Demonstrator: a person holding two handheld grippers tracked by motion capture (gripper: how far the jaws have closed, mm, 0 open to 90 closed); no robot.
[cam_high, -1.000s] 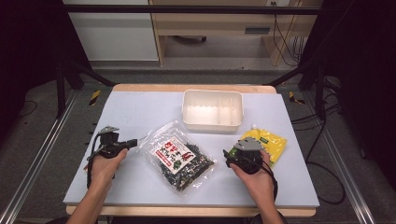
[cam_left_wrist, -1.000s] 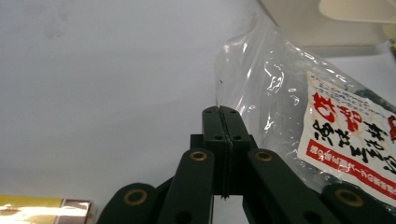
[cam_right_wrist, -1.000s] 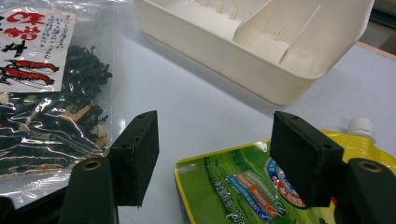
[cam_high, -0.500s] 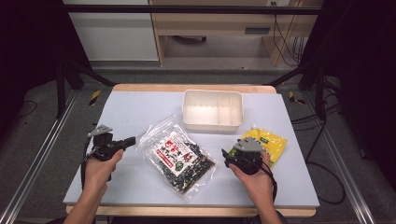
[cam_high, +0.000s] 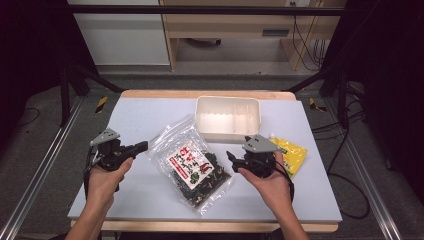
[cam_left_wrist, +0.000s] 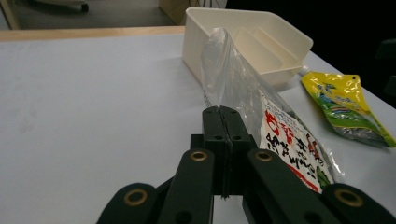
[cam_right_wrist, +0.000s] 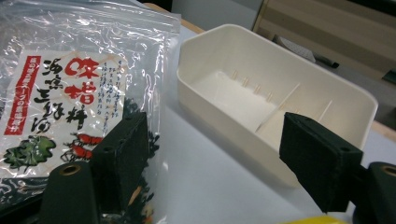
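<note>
A clear zip bag (cam_high: 192, 165) of dark dried food with a red and white label lies mid-table. My left gripper (cam_high: 144, 146) is shut on the bag's clear left edge. That edge stands up from the closed jaws of the left gripper (cam_left_wrist: 219, 112) as the clear bag (cam_left_wrist: 238, 84). My right gripper (cam_high: 231, 157) hovers at the bag's right side. Its jaws have just been opening. In the right gripper view the right gripper (cam_right_wrist: 219, 140) stands wide, the bag (cam_right_wrist: 70, 88) lies by one jaw, and nothing is pressed.
A white divided box (cam_high: 227, 134) stands behind the bag, and it appears as the white box (cam_left_wrist: 252, 16) and the box (cam_right_wrist: 280, 51) in the gripper views. A yellow pouch (cam_high: 292, 152) lies right of my right hand. Bare table (cam_high: 150, 115) stretches at the back left.
Both hands have risen a little. The left gripper has lifted the bag's left edge with it. The right jaws stand wider than before.
</note>
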